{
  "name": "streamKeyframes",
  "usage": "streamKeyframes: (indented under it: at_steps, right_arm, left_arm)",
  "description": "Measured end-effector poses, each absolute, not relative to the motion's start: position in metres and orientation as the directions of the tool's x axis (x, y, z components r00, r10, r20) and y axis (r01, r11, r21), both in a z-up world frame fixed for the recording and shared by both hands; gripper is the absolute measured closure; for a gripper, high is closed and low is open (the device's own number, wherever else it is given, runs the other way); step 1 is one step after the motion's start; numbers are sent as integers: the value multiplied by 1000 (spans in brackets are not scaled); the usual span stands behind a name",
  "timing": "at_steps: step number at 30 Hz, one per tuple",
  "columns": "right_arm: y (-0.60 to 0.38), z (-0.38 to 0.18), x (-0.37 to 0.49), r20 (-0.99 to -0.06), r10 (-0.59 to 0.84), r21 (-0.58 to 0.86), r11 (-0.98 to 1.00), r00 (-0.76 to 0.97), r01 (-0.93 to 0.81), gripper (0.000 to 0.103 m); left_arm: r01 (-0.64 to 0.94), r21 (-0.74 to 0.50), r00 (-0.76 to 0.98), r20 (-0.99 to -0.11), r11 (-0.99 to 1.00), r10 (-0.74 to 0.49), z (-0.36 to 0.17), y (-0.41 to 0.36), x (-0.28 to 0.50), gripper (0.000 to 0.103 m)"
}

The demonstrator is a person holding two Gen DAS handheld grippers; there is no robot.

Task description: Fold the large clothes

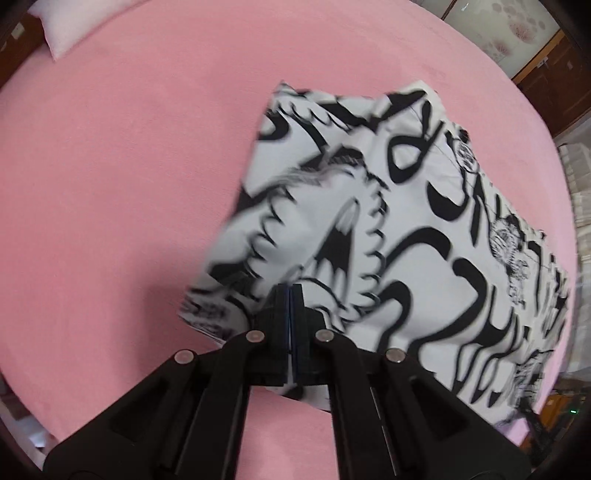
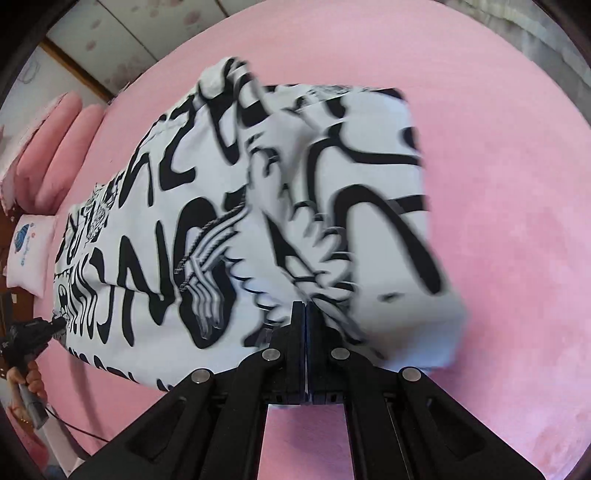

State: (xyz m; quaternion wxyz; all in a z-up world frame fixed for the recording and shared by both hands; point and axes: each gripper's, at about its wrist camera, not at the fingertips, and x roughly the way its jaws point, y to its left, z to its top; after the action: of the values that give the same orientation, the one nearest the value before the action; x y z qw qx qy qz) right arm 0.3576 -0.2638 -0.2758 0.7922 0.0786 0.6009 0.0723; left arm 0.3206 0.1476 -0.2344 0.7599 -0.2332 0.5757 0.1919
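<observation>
Pink bed sheet covers the whole work surface, smooth, a few faint creases. Room edge in the left wrist view: wooden cabinet with frosted floral panels at upper right, one pale pillow at upper left. Right wrist view: two pink bolster cushions at the left rim, one small white pillow with a blue print below them.

One garment: white cloth with heavy black graffiti print, lying across the sheet, its near part lifted and blurred.

Two grippers. Left gripper: jaws pressed together, pinching the garment's near edge. Right gripper: jaws likewise closed tight on a fold of the same cloth, a flap bulging to the right of it.

Right wrist view, lower left: a hand gripping the handle of the other gripper, cable trailing.
</observation>
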Motion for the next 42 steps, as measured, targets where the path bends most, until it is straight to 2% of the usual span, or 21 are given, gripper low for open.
streamKeyframes:
  at_steps: [3, 7, 11, 14, 18, 21, 26, 31, 34, 39, 42]
  right_arm:
    - [-249, -258, 359, -946, 145, 142, 989, 291, -31, 103]
    - [-207, -237, 355, -900, 278, 251, 960, 337, -121, 103]
    - [-140, -234, 350, -847, 436, 376, 896, 306, -235, 103]
    - [-99, -238, 348, -829, 484, 416, 868, 280, -270, 103]
    - [-69, -260, 358, -826, 504, 455, 861, 252, -230, 103]
    - [-50, -279, 369, -827, 508, 472, 860, 242, -193, 103]
    - [-28, -309, 399, -811, 543, 524, 840, 216, -142, 103]
    - [5, -320, 434, -804, 545, 497, 835, 238, -234, 103]
    - [11, -323, 457, -785, 559, 514, 828, 265, -223, 103]
    - [1, -327, 482, -772, 582, 543, 813, 254, -213, 103]
    - [-17, -323, 493, -776, 574, 540, 819, 260, -196, 103]
  left_arm:
    - [-547, -162, 283, -959, 821, -1, -220, 141, 323, 103]
    - [-451, -260, 353, -931, 854, -97, -195, 104, 326, 103]
    - [-293, -430, 380, -872, 854, -309, -193, 41, 332, 103]
    - [-209, -461, 348, -859, 863, -374, -201, -4, 341, 103]
    - [-185, -475, 300, -861, 861, -410, -223, -31, 362, 103]
    - [-161, -432, 287, -881, 887, -377, -236, -41, 371, 103]
    - [-241, -414, 253, -900, 878, -355, -283, -48, 405, 103]
    - [-225, -411, 332, -885, 883, -327, -287, -52, 430, 103]
    - [-218, -354, 384, -888, 909, -254, -278, -54, 450, 103]
    - [-196, -170, 365, -927, 966, -89, -290, -65, 470, 102]
    - [-264, -103, 366, -931, 959, 1, -292, -52, 468, 102]
